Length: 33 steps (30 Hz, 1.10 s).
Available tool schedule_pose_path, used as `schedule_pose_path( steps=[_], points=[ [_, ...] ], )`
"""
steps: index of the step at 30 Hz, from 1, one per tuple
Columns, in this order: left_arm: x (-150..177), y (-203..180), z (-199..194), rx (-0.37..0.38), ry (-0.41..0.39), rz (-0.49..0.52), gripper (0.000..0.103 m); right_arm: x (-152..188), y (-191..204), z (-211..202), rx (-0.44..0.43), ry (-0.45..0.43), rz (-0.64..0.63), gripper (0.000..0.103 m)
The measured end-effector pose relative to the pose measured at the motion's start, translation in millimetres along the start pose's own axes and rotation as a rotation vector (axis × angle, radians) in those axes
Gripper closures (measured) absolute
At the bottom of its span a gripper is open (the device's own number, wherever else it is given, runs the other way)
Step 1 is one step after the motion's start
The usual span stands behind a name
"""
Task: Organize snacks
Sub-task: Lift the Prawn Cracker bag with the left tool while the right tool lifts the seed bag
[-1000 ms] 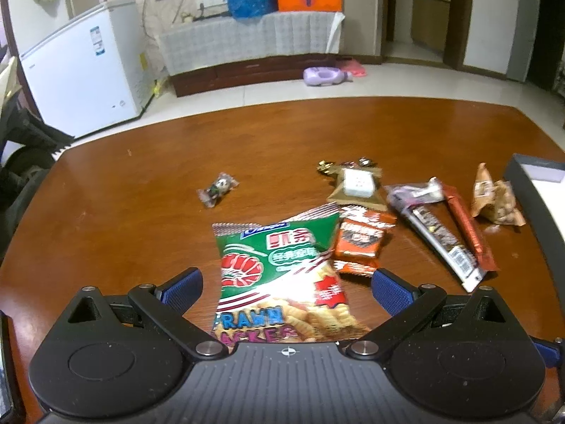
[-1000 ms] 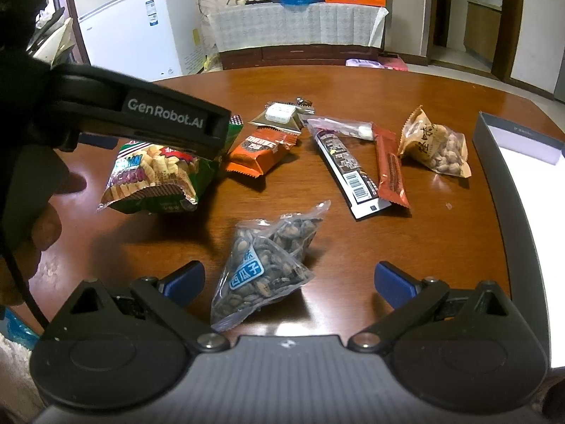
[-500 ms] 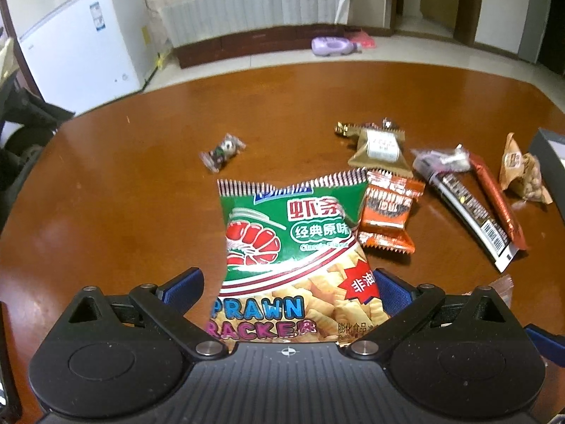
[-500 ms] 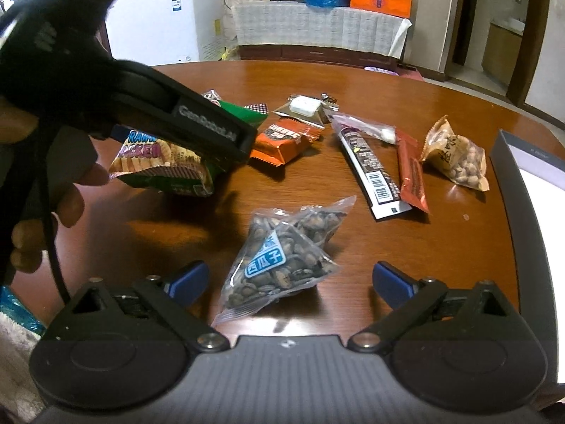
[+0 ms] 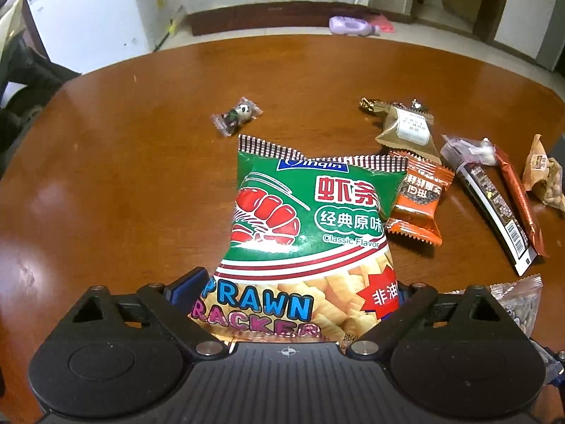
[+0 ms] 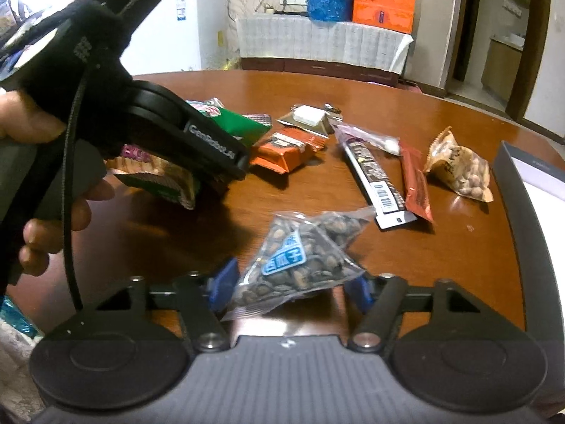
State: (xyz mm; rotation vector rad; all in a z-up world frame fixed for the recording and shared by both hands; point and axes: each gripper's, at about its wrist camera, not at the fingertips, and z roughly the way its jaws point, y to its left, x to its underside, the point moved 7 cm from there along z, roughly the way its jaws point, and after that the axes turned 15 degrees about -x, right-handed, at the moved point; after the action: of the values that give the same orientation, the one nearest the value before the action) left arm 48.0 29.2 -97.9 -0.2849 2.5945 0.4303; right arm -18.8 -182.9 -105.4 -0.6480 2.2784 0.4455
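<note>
Closing L gripper (image 5: 295, 293) around prawn cracker bag (image 5: 303, 226), pads at its lower edges; closing R gripper (image 6: 289, 288) around seed pouch (image 6: 300, 258), not yet pinched. Beyond: orange packet (image 5: 418, 201), panda candy (image 5: 238, 116) on table (image 5: 123, 176).

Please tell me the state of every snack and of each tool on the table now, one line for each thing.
Prawn cracker bag: sealed, between the fingers of the left tool, which is closing.
Seed packet: sealed, between the fingers of the right tool, which is closing.
Orange packet: sealed, lying flat.
Black bar: wrapped, lying flat.
Red bar: wrapped, beside the black bar.
Peanut bag: sealed, lying apart.
Panda candy: wrapped, alone.
</note>
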Motion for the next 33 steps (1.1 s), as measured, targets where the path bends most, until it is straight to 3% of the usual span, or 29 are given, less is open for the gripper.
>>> schedule_pose_path(
  steps=[7,17,23,33],
  points=[
    [-4,0,-10,0.025,-0.026,-0.011,0.023,-2,-3,-2,-0.007,-0.013,0.021,0.041],
    [-19,2,-50,0.019,-0.221,-0.089,0.028,-24,-9,-37,0.008,-0.170,0.046,0.042],
    [-26,-31,-80,0.067,-0.323,-0.050,0.028,-41,-34,-68,0.063,-0.282,0.061,0.042],
    [-36,-124,-102,0.199,-0.367,0.032,0.028,-59,-131,-115,0.213,-0.397,0.179,0.042]
  ],
)
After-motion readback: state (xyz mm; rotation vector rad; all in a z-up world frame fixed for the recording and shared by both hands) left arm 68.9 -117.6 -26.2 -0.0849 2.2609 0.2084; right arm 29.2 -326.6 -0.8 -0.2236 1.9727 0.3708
